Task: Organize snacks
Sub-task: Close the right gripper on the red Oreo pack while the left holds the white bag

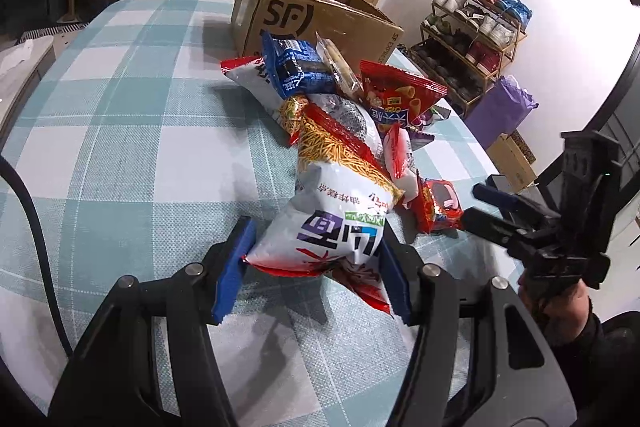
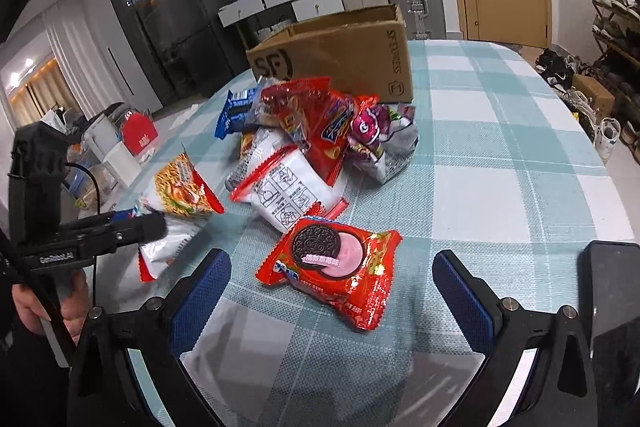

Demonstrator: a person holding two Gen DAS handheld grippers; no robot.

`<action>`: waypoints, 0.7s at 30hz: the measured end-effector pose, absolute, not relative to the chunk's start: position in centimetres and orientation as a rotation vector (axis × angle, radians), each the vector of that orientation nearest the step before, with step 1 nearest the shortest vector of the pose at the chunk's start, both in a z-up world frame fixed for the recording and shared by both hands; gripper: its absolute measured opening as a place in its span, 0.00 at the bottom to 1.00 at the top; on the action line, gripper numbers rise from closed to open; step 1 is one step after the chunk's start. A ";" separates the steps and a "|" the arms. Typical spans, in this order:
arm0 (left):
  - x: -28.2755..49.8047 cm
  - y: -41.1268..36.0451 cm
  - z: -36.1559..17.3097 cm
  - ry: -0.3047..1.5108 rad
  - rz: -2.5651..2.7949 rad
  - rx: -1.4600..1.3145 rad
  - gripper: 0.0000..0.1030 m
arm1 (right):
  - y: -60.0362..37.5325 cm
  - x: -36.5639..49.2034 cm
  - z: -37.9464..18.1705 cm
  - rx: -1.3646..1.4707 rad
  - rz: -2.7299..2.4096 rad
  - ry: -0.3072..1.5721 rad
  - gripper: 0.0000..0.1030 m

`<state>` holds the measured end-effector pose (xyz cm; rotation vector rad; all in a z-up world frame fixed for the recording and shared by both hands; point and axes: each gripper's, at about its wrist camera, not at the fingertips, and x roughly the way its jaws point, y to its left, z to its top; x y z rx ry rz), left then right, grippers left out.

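The left gripper [image 1: 316,259] is grasping the noodle bag [image 1: 340,203] at lower centre; the right gripper [image 2: 332,291] is hovering released around the Oreo pack [image 2: 336,267].

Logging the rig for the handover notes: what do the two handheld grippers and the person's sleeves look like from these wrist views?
Both the left gripper and right gripper are black, with linkage arms on silver pivot pins and blue textured finger pads. The left one carries white "GenRobot.AI" lettering and a black cable. The sleeve looks dark.
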<state>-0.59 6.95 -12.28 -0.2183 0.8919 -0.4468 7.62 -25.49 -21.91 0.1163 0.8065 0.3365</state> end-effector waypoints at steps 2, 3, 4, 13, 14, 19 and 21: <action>-0.6 6.9 -12.2 0.894 -0.446 -0.217 0.55 | -25.0 8.2 -22.4 0.114 0.346 0.826 1.00; -0.7 6.9 -12.3 0.893 -0.445 -0.218 0.55 | -24.7 8.5 -22.5 0.109 0.350 0.829 1.00; -0.7 6.8 -12.3 0.899 -0.447 -0.217 0.55 | -24.5 8.7 -22.6 0.103 0.351 0.829 1.00; -0.9 5.9 -11.8 0.898 -0.455 -0.196 0.55 | -23.2 9.8 -23.7 0.066 0.351 0.864 1.00; -0.9 5.9 -11.8 0.899 -0.458 -0.195 0.55 | -23.2 9.9 -23.8 0.067 0.353 0.872 1.00; -1.1 5.6 -11.7 0.901 -0.467 -0.192 0.55 | -23.2 10.2 -24.1 0.079 0.353 0.885 0.88; -1.2 5.5 -11.7 0.902 -0.469 -0.192 0.55 | -23.1 10.1 -24.0 0.077 0.350 0.886 0.85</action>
